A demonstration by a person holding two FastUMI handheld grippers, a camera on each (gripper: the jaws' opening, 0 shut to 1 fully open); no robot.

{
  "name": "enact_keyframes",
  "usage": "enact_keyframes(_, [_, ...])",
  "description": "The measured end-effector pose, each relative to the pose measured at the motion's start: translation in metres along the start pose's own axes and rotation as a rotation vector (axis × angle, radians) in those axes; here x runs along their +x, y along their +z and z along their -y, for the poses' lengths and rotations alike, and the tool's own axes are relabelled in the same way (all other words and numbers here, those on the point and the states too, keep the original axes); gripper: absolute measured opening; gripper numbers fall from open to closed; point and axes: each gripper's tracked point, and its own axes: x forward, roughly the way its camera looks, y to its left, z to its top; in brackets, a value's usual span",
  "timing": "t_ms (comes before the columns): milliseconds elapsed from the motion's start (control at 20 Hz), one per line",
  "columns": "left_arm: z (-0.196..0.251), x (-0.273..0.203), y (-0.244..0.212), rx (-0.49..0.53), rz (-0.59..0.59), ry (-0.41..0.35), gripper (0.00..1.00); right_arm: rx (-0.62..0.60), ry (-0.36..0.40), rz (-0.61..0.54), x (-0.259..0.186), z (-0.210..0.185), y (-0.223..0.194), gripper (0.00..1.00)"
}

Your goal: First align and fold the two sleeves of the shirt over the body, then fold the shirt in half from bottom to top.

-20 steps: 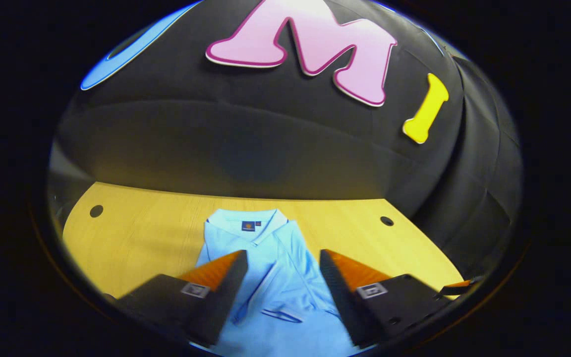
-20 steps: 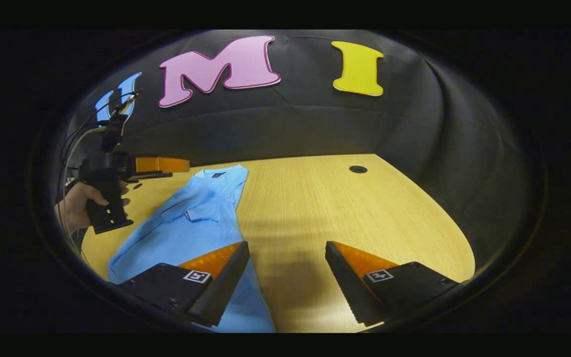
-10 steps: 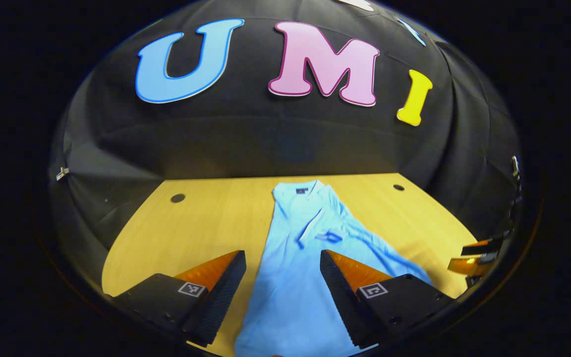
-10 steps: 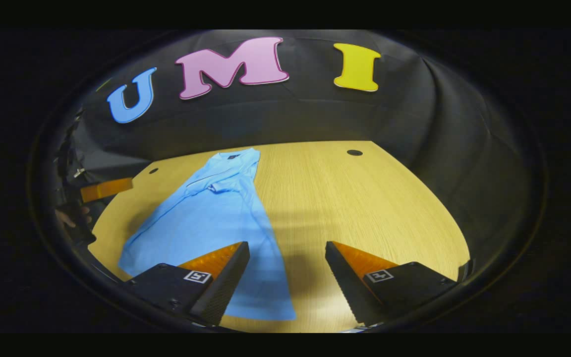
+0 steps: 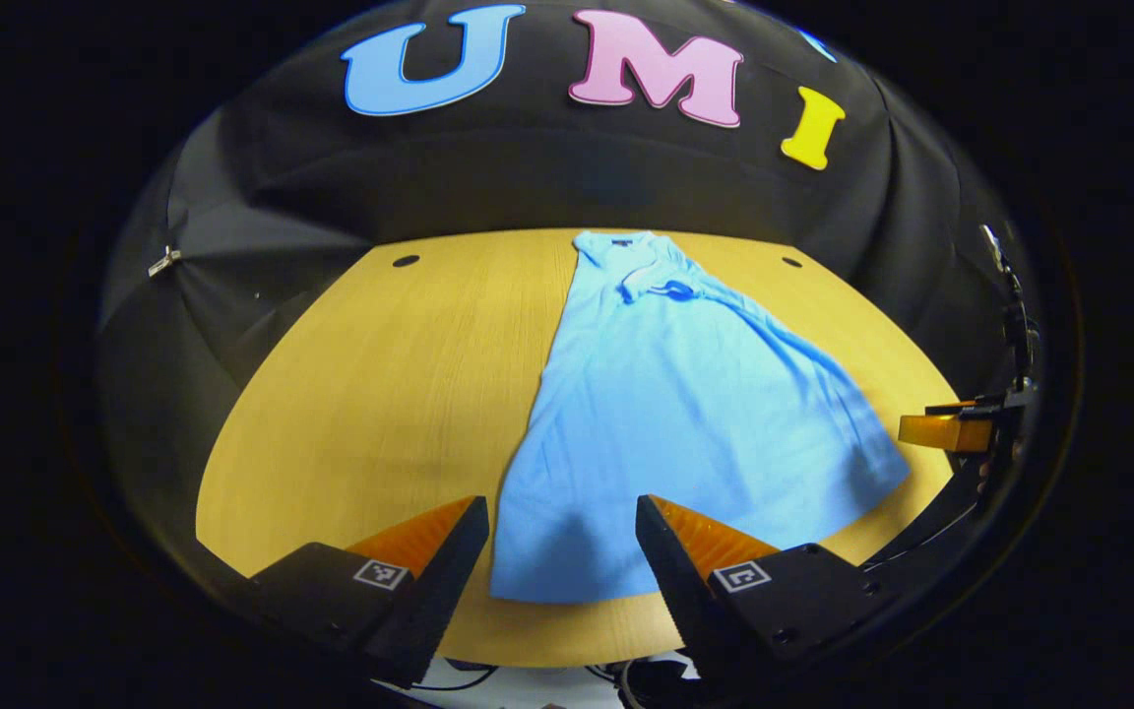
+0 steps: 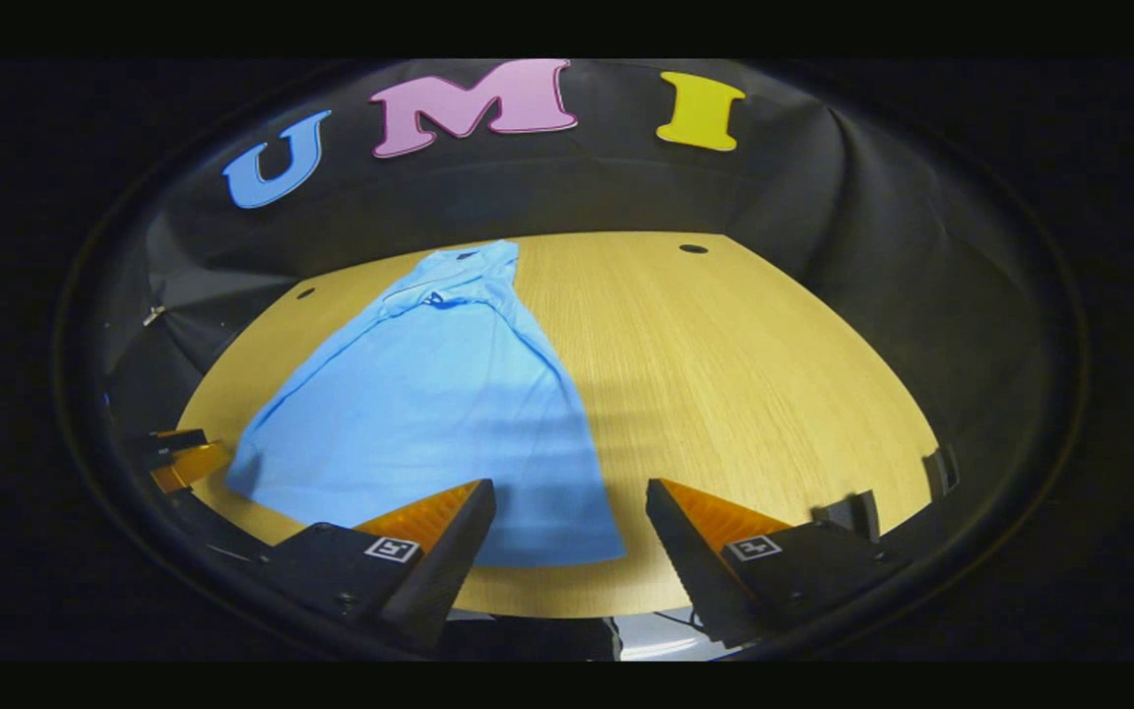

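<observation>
A light blue polo shirt point(image 5: 685, 404) point(image 6: 429, 404) lies flat on the wooden table point(image 5: 380, 394) point(image 6: 724, 394), collar at the far edge, hem near the front edge, both sleeves folded in over the body. My left gripper point(image 5: 562, 517) hovers open above the hem's left corner, nothing between its fingers. My right gripper point(image 6: 572, 497) hovers open above the hem's right corner, also holding nothing. In the left gripper view the right gripper point(image 5: 951, 431) shows at the right edge. At the left edge of the right gripper view sits the left gripper point(image 6: 178, 458).
The table has small round holes near its far corners point(image 5: 406, 261) point(image 5: 791, 262) point(image 6: 693, 248). Black cloth walls close in behind and at both sides. Cables lie below the table's front edge point(image 5: 616, 679).
Both grippers have pulled back from the collar end toward the table's front edge and risen, so the whole shirt and its hem now show. Both stayed open.
</observation>
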Motion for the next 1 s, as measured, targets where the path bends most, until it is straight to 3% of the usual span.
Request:
enact_keyframes(50, [-0.001, 0.004, -0.008, 0.001, -0.013, 0.007, 0.96, 0.009, -0.005, -0.007, 0.004, -0.002, -0.005, 0.92])
enact_keyframes(100, [-0.002, 0.007, -0.012, -0.001, -0.023, 0.015, 0.97, 0.011, -0.017, -0.006, 0.008, -0.001, -0.009, 0.96])
enact_keyframes(250, [-0.002, 0.016, -0.023, -0.025, -0.055, 0.026, 0.96, 0.02, -0.041, -0.027, 0.019, 0.0, -0.023, 0.92])
enact_keyframes(350, [0.001, 0.021, -0.031, -0.023, -0.078, 0.025, 0.97, 0.01, -0.052, -0.051, 0.023, 0.0, -0.032, 0.92])
enact_keyframes(400, [0.002, 0.022, -0.035, -0.008, -0.085, 0.029, 0.97, -0.011, -0.053, -0.031, 0.026, -0.001, -0.027, 0.97])
enact_keyframes(600, [0.01, 0.023, -0.031, -0.009, -0.058, 0.023, 0.94, -0.021, -0.043, -0.022, 0.028, -0.007, -0.031, 0.95])
enact_keyframes(650, [0.012, 0.024, -0.03, -0.006, -0.06, 0.021, 0.9, -0.027, -0.039, -0.009, 0.026, -0.009, -0.028, 0.82])
enact_keyframes(700, [0.017, 0.026, -0.03, -0.001, -0.062, 0.009, 0.81, -0.028, -0.03, -0.024, 0.029, -0.014, -0.03, 0.76])
enact_keyframes(750, [0.02, 0.028, -0.028, 0.004, -0.065, 0.006, 0.78, -0.034, -0.031, -0.013, 0.029, -0.016, -0.027, 0.51])
enact_keyframes(850, [0.03, 0.03, -0.025, 0.018, -0.064, -0.007, 0.47, -0.049, -0.016, -0.019, 0.028, -0.023, -0.028, 0.24])
enact_keyframes(950, [0.034, 0.031, -0.024, 0.025, -0.07, -0.008, 0.23, -0.066, -0.014, -0.026, 0.028, -0.027, -0.029, 0.05])
enact_keyframes(1000, [0.036, 0.03, -0.024, 0.017, -0.072, -0.003, 0.17, -0.078, -0.002, -0.035, 0.029, -0.03, -0.031, 0.09])
